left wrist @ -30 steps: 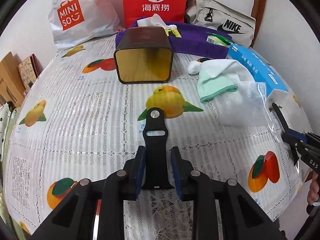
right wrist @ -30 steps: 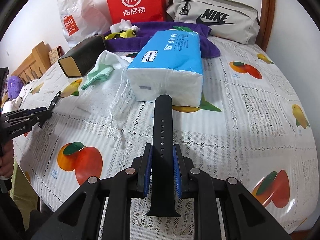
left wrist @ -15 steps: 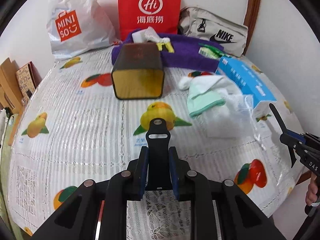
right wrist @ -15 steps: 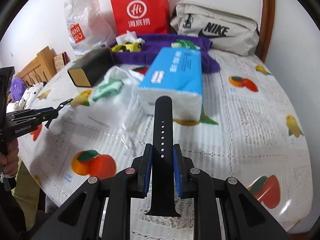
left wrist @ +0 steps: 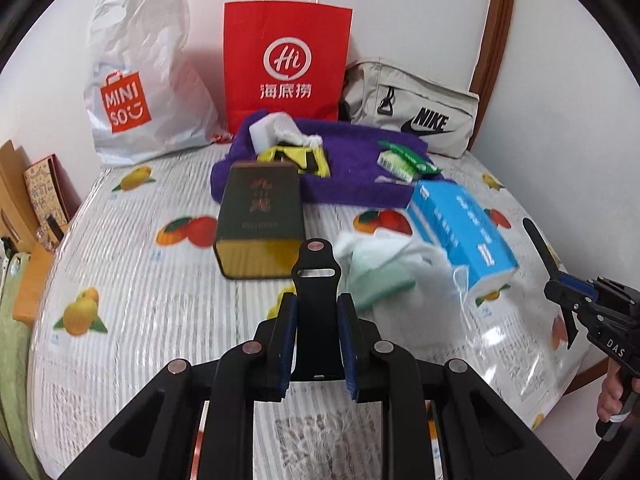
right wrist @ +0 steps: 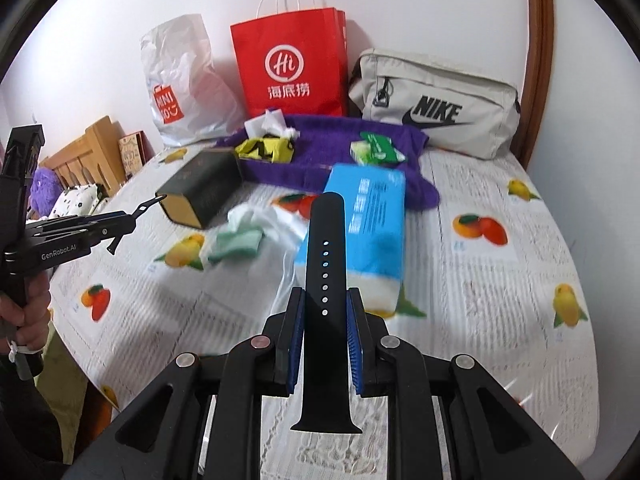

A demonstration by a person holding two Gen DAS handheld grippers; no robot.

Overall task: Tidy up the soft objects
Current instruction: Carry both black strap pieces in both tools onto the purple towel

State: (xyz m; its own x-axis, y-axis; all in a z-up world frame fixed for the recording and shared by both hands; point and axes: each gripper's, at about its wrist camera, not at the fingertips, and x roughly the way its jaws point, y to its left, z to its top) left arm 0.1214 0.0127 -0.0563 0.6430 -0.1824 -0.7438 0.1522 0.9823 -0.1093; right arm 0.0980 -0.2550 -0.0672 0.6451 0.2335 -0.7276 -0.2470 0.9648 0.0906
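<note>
My left gripper (left wrist: 314,316) is shut on a short black watch strap piece with a slot and pin (left wrist: 316,268), held above the table. My right gripper (right wrist: 322,316) is shut on a long black watch strap with holes (right wrist: 325,256), also held in the air. The right gripper with its strap shows at the right edge of the left wrist view (left wrist: 560,288); the left gripper shows at the left of the right wrist view (right wrist: 120,224). A white and mint-green cloth (left wrist: 380,268) lies on the table beside a blue tissue pack (left wrist: 460,224).
A dark box with gold end (left wrist: 258,220) lies on the fruit-print tablecloth (left wrist: 140,300). Behind it is a purple towel (left wrist: 352,168) with small packets, a red paper bag (left wrist: 286,64), a white Miniso bag (left wrist: 136,80) and a Nike pouch (left wrist: 416,108). Wooden furniture (right wrist: 80,156) stands left.
Both grippers have lifted and pulled back from the table with their strap pieces still held; the table objects look farther away and more of the wall shows.
</note>
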